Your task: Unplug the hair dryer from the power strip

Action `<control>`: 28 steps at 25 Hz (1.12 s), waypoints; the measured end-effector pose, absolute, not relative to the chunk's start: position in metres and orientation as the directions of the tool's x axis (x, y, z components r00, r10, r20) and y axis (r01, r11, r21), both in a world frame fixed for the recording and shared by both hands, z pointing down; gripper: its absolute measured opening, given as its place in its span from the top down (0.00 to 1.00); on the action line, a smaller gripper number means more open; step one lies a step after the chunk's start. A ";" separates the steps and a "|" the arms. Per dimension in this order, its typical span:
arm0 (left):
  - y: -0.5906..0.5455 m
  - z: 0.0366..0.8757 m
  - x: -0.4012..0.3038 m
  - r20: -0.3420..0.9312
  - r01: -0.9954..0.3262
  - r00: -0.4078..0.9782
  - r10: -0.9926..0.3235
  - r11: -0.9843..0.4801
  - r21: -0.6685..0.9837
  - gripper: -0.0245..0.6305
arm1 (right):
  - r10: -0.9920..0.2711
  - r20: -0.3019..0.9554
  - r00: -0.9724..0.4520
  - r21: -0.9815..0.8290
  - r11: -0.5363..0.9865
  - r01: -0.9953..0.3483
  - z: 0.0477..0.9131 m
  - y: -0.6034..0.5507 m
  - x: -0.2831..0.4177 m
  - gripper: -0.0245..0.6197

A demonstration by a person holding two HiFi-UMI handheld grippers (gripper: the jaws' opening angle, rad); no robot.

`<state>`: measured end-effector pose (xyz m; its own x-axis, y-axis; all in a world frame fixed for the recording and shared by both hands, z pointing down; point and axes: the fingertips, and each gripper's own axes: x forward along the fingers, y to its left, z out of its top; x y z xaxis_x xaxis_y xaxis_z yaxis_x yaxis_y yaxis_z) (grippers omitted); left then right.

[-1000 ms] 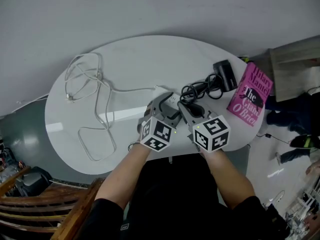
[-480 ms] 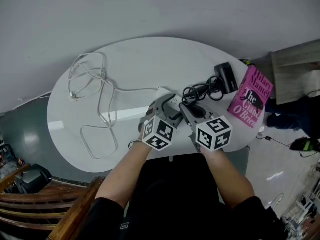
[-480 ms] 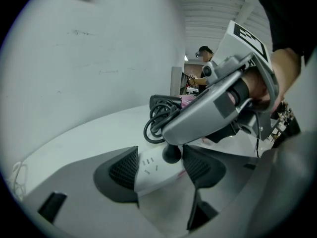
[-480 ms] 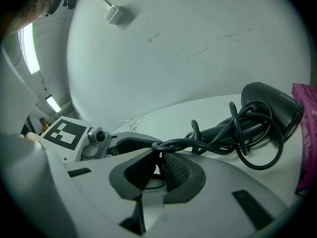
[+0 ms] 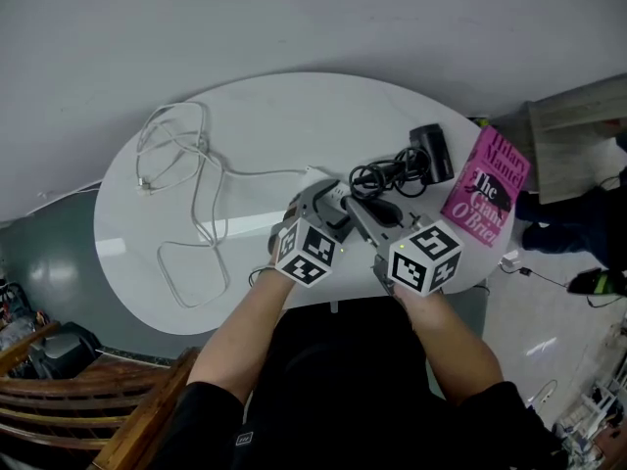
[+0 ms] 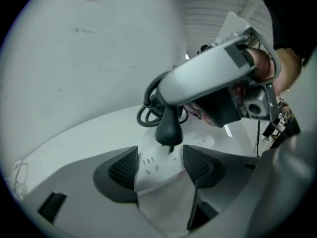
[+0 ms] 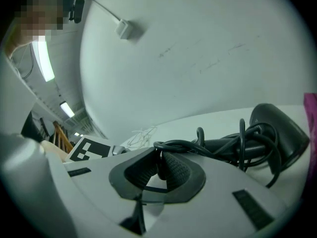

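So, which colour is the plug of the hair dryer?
Black. The plug shows best in the left gripper view, over the white power strip.

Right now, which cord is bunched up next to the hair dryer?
The black cord, coiled beside the hair dryer; the white cord sprawls in loose loops farther left.

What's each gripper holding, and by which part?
Left gripper clamps the white plastic power strip at its end; right gripper pinches the hair dryer's black plug by its upper part.
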<state>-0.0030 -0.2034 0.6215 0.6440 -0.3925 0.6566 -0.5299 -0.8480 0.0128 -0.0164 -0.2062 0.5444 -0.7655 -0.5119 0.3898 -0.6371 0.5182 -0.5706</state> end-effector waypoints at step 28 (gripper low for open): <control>-0.194 0.619 -0.015 0.655 -0.553 0.653 -0.381 -0.830 0.068 0.51 | -0.549 0.483 -0.682 -0.608 0.351 -0.713 0.573 -0.203 0.036 0.87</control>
